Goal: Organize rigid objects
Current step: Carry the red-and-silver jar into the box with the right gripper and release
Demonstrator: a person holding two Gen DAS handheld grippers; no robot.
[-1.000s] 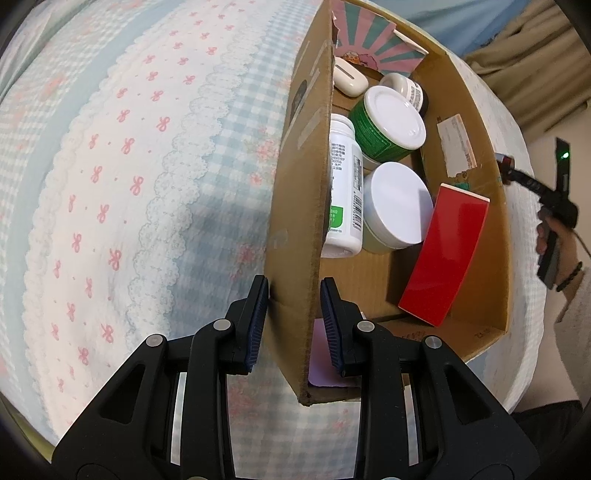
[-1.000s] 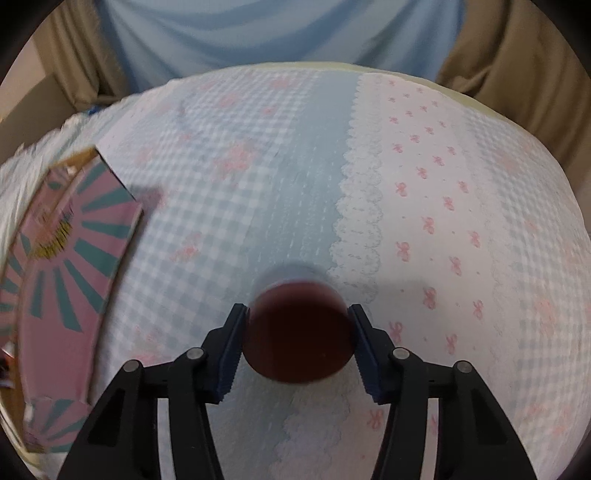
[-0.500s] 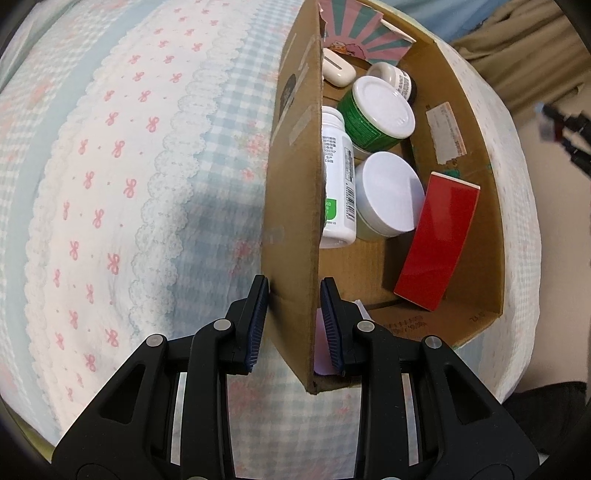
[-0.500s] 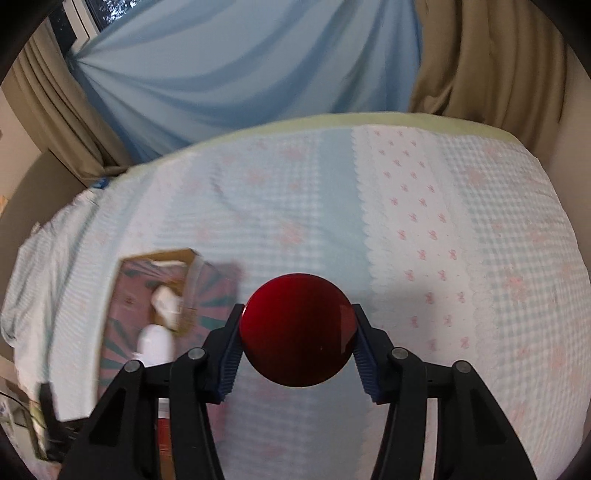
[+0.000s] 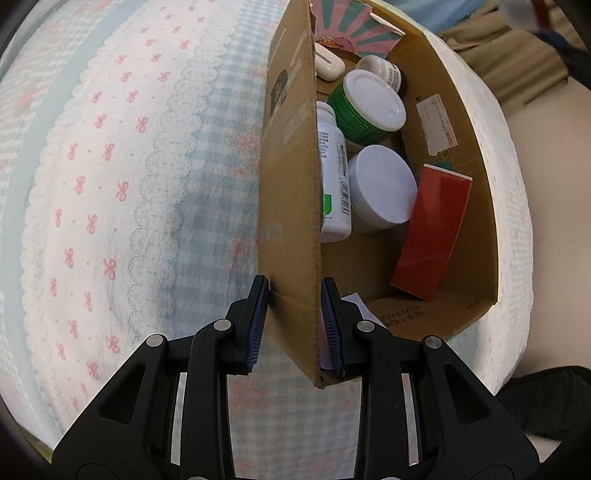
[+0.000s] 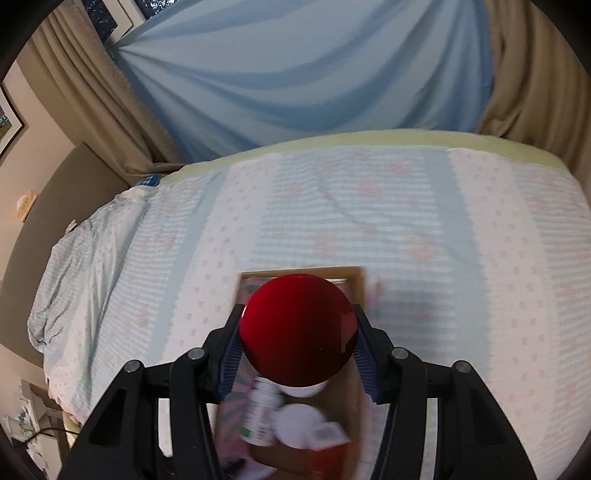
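My left gripper [image 5: 293, 295] is shut on the near left wall of an open cardboard box [image 5: 291, 192] that rests on the bed. Inside the box lie a white pill bottle [image 5: 332, 177], a green jar with a white lid [image 5: 365, 107], a white round jar [image 5: 382, 188], a red flat box [image 5: 430, 229], a small white jar [image 5: 380, 70] and a white case [image 5: 327, 61]. My right gripper [image 6: 297, 332] is shut on a round red jar [image 6: 297, 328] and holds it in the air above the same cardboard box [image 6: 354, 291].
The box sits near the bed's right edge, with bare floor [image 5: 554, 221] beyond. A wide stretch of checked and bow-patterned bedspread [image 5: 110, 184] lies left of the box. Blue and tan curtains [image 6: 295, 74] hang behind the bed. A patterned paper flap [image 5: 351, 31] lines the box's far end.
My right gripper has risen with the red jar and swung from the bedspread to above the box. The left gripper has stayed clamped on the box wall, which tilted slightly.
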